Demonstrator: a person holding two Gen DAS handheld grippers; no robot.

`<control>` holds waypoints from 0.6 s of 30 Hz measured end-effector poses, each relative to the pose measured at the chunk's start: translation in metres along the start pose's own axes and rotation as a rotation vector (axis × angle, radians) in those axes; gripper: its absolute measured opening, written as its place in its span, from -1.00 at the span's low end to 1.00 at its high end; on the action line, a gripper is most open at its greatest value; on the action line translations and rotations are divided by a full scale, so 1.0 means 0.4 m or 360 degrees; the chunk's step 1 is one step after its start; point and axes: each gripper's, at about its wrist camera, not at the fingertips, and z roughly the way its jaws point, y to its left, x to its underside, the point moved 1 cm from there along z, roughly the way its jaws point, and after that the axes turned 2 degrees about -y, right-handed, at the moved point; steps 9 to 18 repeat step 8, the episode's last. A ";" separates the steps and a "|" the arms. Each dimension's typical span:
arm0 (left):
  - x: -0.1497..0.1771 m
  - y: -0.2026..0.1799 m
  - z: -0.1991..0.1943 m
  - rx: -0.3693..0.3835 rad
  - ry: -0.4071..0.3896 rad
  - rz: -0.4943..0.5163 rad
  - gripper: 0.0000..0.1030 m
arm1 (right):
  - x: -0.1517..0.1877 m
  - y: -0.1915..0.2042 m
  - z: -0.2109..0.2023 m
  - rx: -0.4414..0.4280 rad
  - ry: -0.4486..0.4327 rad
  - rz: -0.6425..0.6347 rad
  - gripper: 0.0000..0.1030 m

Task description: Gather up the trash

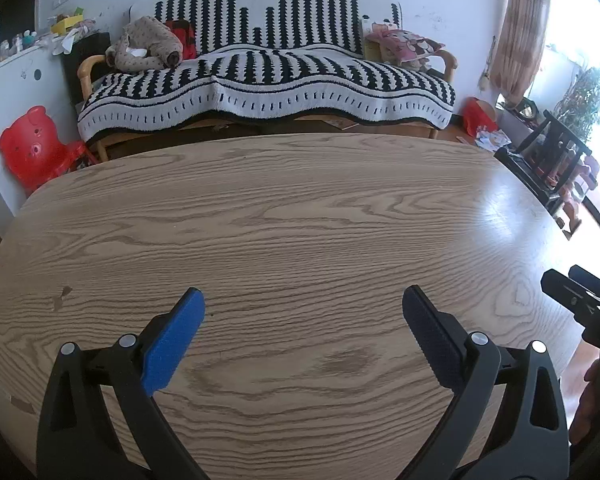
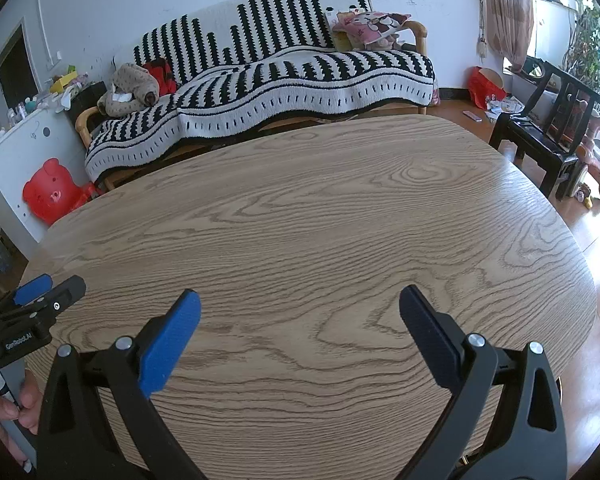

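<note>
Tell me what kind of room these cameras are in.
Most likely a lived-in home living room: a sofa under a striped throw, a wooden table in front, and a curtained window with houseplants.

"GenRobot.AI" printed in white, read on body of left hand-held gripper (image 2: 40, 300), right wrist view only.

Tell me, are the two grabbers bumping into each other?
Apart. In the right wrist view, the left gripper sits off to the side, with bare table showing between it and the right gripper.
</note>
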 end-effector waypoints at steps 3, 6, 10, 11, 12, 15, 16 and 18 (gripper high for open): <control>0.000 0.000 0.000 -0.0002 0.0001 -0.0001 0.87 | 0.000 0.000 0.001 0.0001 0.0002 0.0000 0.86; 0.002 0.003 0.004 -0.0004 0.0012 -0.0013 0.87 | 0.004 -0.008 0.004 0.0000 0.0012 -0.0004 0.86; 0.004 0.004 0.009 -0.0002 0.0022 -0.0013 0.87 | 0.006 -0.013 0.007 -0.0001 0.0017 -0.0010 0.86; 0.004 0.004 0.009 -0.0002 0.0022 -0.0013 0.87 | 0.006 -0.013 0.007 -0.0001 0.0017 -0.0010 0.86; 0.004 0.004 0.009 -0.0002 0.0022 -0.0013 0.87 | 0.006 -0.013 0.007 -0.0001 0.0017 -0.0010 0.86; 0.004 0.004 0.009 -0.0002 0.0022 -0.0013 0.87 | 0.006 -0.013 0.007 -0.0001 0.0017 -0.0010 0.86; 0.004 0.004 0.009 -0.0002 0.0022 -0.0013 0.87 | 0.006 -0.013 0.007 -0.0001 0.0017 -0.0010 0.86; 0.004 0.004 0.009 -0.0002 0.0022 -0.0013 0.87 | 0.006 -0.013 0.007 -0.0001 0.0017 -0.0010 0.86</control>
